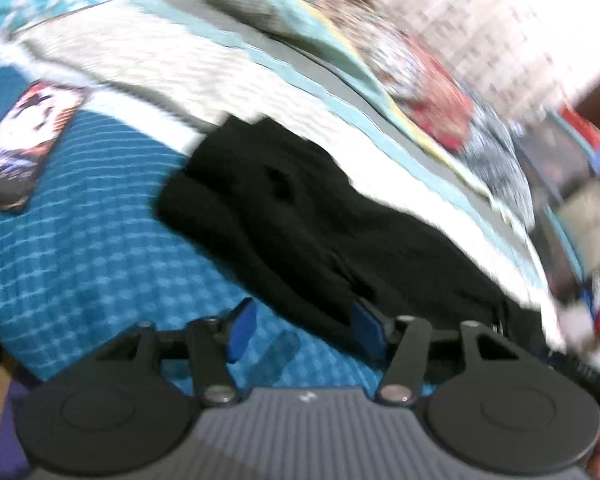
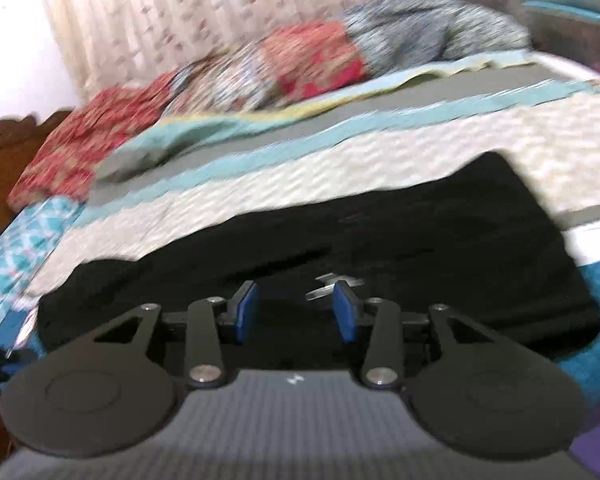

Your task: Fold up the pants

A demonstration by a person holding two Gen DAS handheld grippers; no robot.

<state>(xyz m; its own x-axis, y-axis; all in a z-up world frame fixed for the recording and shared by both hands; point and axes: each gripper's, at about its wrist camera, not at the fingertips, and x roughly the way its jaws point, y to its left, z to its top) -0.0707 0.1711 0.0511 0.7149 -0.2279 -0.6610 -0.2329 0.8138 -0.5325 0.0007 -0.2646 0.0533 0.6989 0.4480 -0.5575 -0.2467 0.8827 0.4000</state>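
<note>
Left wrist view — phone (image 1: 24, 140) beside black pants (image 1: 300, 220); both claws (image 1: 304, 326) (image 2: 296, 312) parted, empty.

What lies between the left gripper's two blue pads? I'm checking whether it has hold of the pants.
Only blue checkered bedspread; the black pants lie beside the left gripper.

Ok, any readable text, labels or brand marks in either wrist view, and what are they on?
No readable words or numbers.
Small white logo on the left gripper body: no letters legible.
Same logo on the right gripper body.
Phone screen on the bedspread: picture only, too blurred.
</note>
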